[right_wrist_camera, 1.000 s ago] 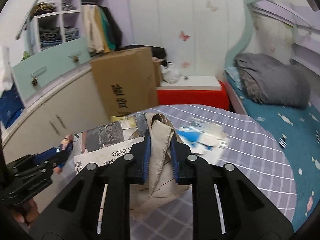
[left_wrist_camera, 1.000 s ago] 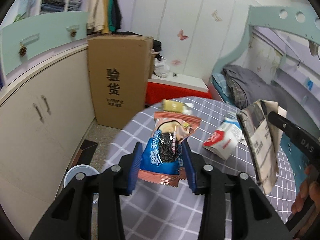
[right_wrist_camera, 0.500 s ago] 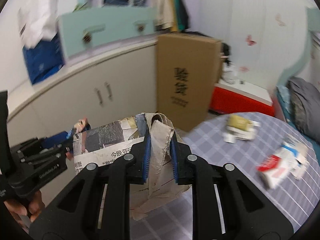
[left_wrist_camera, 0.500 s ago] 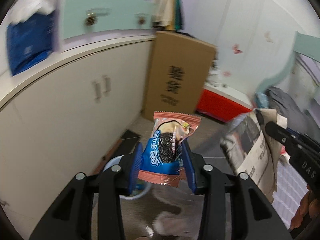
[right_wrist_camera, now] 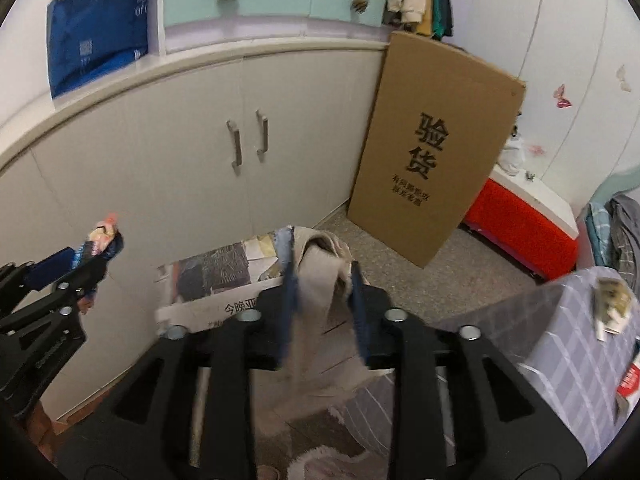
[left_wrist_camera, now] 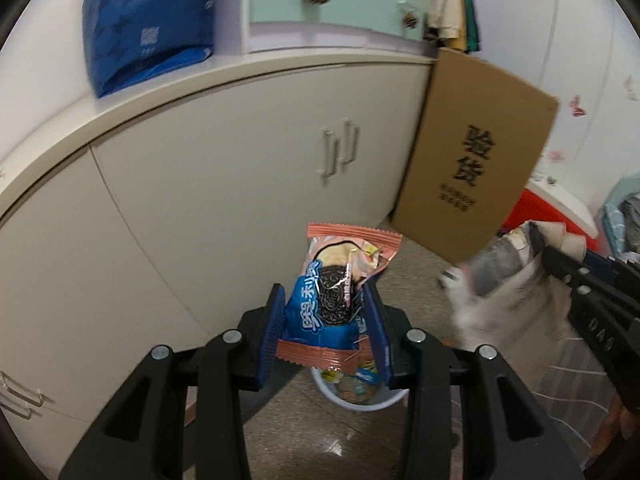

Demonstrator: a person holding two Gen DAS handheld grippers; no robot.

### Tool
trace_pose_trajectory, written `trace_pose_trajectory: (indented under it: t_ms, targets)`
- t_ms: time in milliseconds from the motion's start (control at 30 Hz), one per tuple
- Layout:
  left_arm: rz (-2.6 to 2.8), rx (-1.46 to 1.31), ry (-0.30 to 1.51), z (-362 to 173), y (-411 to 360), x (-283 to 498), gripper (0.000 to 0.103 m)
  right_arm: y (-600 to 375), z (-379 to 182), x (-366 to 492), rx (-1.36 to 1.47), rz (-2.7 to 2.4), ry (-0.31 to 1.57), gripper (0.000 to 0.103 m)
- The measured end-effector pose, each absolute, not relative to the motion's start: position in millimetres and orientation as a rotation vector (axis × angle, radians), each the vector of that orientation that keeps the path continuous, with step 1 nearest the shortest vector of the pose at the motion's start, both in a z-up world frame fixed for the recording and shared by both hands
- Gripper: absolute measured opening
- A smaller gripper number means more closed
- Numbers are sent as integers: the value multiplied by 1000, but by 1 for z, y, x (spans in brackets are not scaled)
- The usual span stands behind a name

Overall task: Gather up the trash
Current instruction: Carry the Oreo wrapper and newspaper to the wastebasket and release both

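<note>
The left gripper (left_wrist_camera: 325, 334) pinches a light, crinkly Oreo wrapper (left_wrist_camera: 334, 304) mid-body (slippery film); the right gripper (right_wrist_camera: 322, 312), jaws just opening, frees the limp newspaper (right_wrist_camera: 236, 284).

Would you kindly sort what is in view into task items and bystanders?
Job: cookie wrapper in left gripper; newspaper between right gripper jaws, just opened; bin.
Bystanders: cardboard box, cabinet, blue bag.

Black frames, silver screws, ribbed blue fingers (left_wrist_camera: 274, 332).
</note>
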State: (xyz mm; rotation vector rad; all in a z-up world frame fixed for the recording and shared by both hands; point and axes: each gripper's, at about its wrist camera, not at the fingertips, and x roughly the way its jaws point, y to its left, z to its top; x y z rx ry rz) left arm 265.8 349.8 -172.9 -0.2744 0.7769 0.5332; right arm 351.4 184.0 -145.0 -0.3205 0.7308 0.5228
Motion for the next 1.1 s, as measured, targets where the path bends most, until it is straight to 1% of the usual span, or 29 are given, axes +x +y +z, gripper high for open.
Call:
trace_pose_trajectory:
  t_ms: [67,100,133,200,433,600,933,1100]
  targets:
    - [538,-289,793,-181,356,267,39,194,-156,357,-322,525,736,57]
    - [533,-296,803,-185,359,269,39,200,-164,361,-330,537,748,58]
    - [531,-298,807,-188,360,269,39,204,-169,364,-342,533,760,62]
    - [521,-297,817,-192,360,272,39,207,-178,367,-367,513,782,63]
    - [462,-318,832,-199,348,286,39,199,-170,364,-384,496,776,70]
    - [437,-316,835,-197,337,295,39,185,-161,363,-356,495,769,71]
    - [386,-307,857,-190,318,318,39,165,-161,372,-263,488,793,71]
    - [373,-275,861,-186,309,334,40,153,-155,375,-164,487,780,71]
